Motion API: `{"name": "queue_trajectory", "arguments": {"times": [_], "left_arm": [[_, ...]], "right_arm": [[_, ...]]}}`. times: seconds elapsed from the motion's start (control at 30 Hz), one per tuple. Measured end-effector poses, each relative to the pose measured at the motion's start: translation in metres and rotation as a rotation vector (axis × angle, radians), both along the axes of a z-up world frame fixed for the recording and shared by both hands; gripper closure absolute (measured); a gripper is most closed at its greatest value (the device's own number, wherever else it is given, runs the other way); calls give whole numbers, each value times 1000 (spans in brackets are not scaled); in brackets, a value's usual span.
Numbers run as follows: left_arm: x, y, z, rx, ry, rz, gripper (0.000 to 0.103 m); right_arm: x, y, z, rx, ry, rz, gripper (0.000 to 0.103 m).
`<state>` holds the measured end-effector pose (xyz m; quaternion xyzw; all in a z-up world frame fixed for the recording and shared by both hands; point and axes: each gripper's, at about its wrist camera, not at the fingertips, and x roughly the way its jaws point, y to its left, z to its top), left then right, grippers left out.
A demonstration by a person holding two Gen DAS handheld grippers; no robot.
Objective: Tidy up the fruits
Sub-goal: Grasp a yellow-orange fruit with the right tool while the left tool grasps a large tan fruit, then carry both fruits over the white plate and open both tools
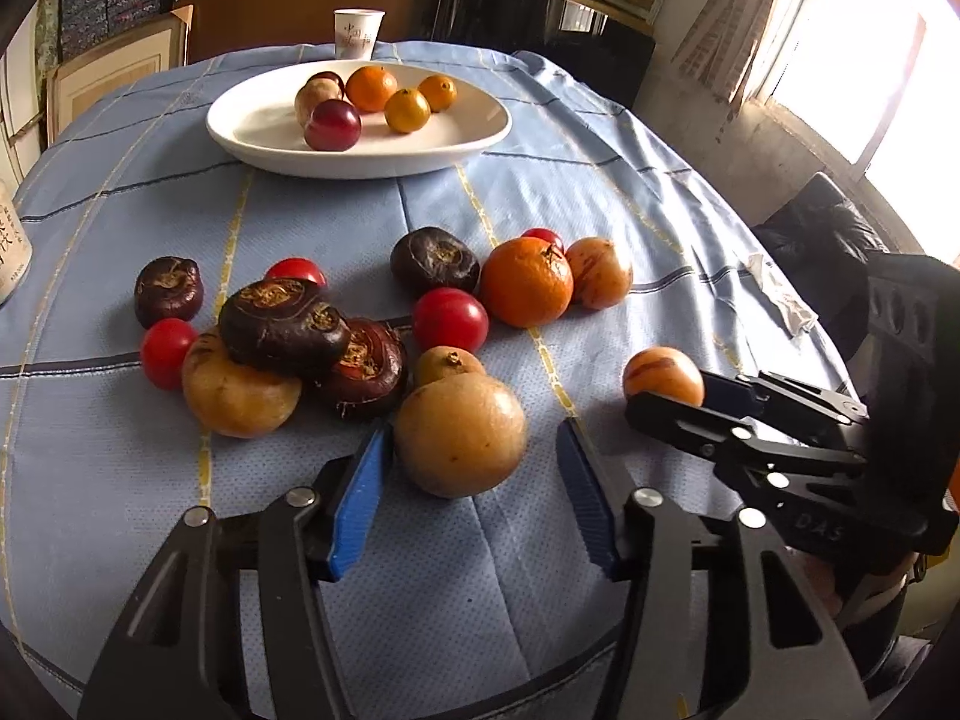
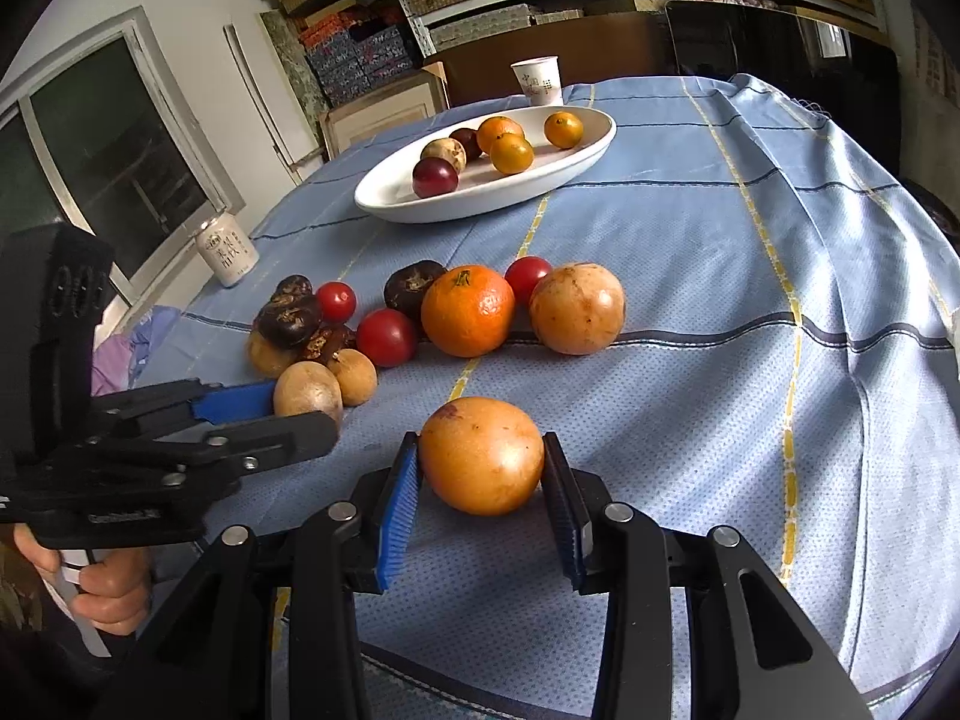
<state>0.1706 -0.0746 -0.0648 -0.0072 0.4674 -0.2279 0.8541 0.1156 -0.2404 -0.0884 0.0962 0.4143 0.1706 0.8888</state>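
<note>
A smooth round orange-yellow fruit (image 2: 482, 455) sits on the bench, clamped between the blue pads of the right hand-held gripper (image 2: 482, 468), which presses it from both sides near the bench's front edge. Just to its left, the left hand-held gripper (image 1: 474, 456) straddles a larger round tan-brown fruit (image 1: 460, 433); its left blue pad touches the skin, while the right one stands a little clear, so the jaws are narrow but not yet pinching.

Behind these two lies a loose heap on the blue checked tablecloth (image 1: 600, 192): a bright orange mandarin with a green stalk (image 2: 468, 310), small glossy red tomatoes (image 1: 450, 320), dark purple-brown water chestnuts (image 1: 282, 326) stacked on a pale tan fruit, and a speckled tan round fruit (image 2: 577, 308) right of the mandarin.

Farther back stands a white oval ceramic dish (image 1: 258, 126) holding three small oranges, a dark red plum-like fruit and two more round fruits. A white paper cup (image 1: 358, 33) stands beyond the dish.

A person's hand (image 2: 102, 588) grips the left tool's handle.
</note>
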Motion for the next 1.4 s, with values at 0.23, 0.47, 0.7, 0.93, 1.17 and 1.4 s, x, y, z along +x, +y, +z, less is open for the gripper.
{"name": "queue_trajectory", "arguments": {"times": [0.23,0.47,0.7,0.93,1.17,1.4], "left_arm": [[5,0,-4,16,19,16,54],[7,2,-6,18,26,34,59],[1,15,4,-39,25,28,59],[18,43,51,-34,-56,22,59],[97,57,89,6,-146,93,59],[181,56,62,56,-81,173,59]], "right_arm": [[-1,-5,0,28,-2,-6,63],[-3,-4,0,13,-3,-10,63],[-5,0,6,-20,5,5,63],[3,4,50,-73,-45,70,63],[68,30,86,-153,-149,92,63],[153,55,72,-133,-121,60,63]]}}
